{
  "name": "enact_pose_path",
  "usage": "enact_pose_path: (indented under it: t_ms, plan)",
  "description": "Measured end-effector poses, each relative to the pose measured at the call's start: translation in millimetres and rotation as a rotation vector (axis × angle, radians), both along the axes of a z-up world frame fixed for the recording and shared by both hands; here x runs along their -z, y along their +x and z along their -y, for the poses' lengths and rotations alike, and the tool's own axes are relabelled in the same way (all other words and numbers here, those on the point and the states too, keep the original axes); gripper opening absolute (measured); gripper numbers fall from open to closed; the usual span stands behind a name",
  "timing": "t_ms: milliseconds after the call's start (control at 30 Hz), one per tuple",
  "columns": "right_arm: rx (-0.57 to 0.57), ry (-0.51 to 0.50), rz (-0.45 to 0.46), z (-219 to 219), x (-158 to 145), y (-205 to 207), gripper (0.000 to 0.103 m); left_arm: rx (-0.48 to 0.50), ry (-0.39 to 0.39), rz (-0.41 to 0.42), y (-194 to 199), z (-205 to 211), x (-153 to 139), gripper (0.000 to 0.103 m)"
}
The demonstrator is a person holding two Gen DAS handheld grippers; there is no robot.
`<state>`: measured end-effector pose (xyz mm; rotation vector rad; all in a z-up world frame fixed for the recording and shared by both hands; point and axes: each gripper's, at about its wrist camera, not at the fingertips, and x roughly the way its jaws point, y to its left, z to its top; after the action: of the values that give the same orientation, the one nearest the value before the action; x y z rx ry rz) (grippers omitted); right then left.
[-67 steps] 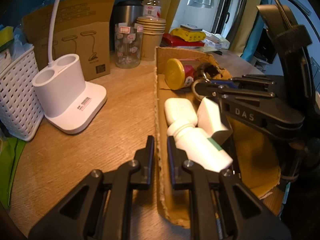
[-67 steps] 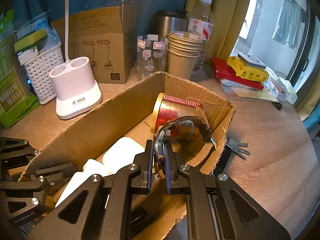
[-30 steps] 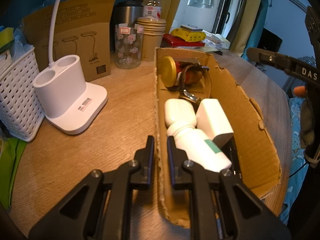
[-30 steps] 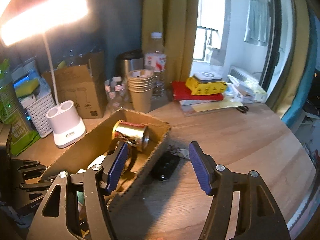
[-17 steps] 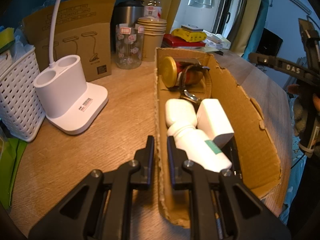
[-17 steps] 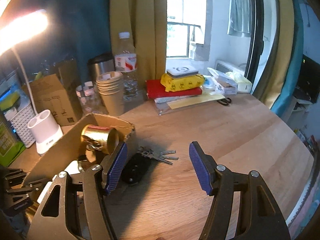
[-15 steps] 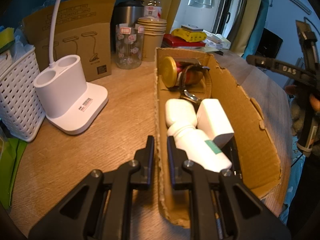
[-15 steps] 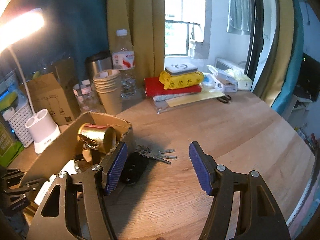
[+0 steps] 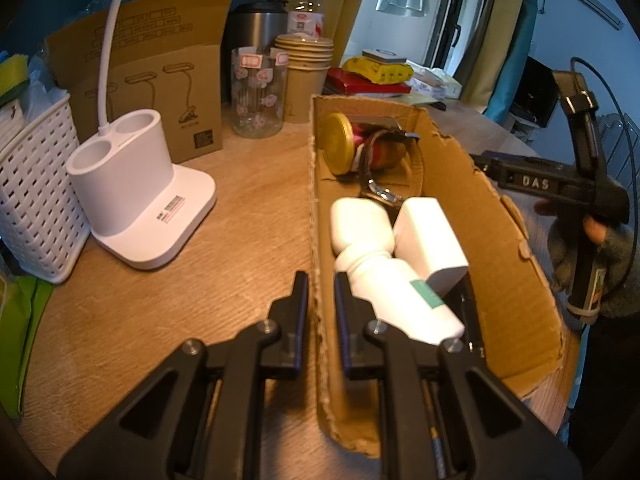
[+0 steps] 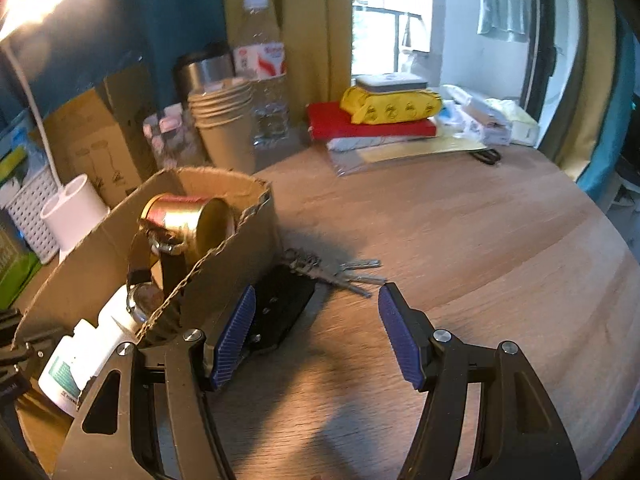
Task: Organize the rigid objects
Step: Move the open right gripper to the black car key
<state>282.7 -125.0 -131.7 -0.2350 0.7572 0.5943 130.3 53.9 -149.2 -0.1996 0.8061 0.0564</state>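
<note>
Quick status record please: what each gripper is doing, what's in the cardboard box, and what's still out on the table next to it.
left gripper: shut on the cardboard box, clamping its near side wall
right gripper: open, empty, over the table beside the box
in box: gold-lidded can, wristwatch, white bottle, white case
outside box: black key fob with keys

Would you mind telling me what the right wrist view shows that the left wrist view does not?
Only the right wrist view shows the keys and black key case on the table beside the box, with the open right gripper above them. Only the left wrist view shows the left gripper shut on the cardboard box wall. Both show the gold-lidded can, watch and white bottle.
</note>
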Motion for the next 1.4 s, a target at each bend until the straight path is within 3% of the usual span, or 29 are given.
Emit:
enact_pose_path:
  t_ms: [833,1167,1267,1400]
  plan:
    - [-0.235,-0.112,-0.052,-19.4,22.3,6.8,0.067,0.004,-0.003,0.000,0.2,0.1,0.1,0.014]
    - [-0.171,-0.168,-0.026,2.2,22.4,10.9,0.067,0.003,-0.002,0.001,0.1,0.2,0.2,0.014]
    - [-0.204,-0.135,-0.019,1.7,17.4,5.0,0.067,0.003,-0.003,0.001,0.0,0.3,0.2,0.014]
    - [-0.250,-0.164,-0.012,-14.4,20.1,0.9,0.067,0.003,-0.002,0.001,0.1,0.3,0.3,0.014]
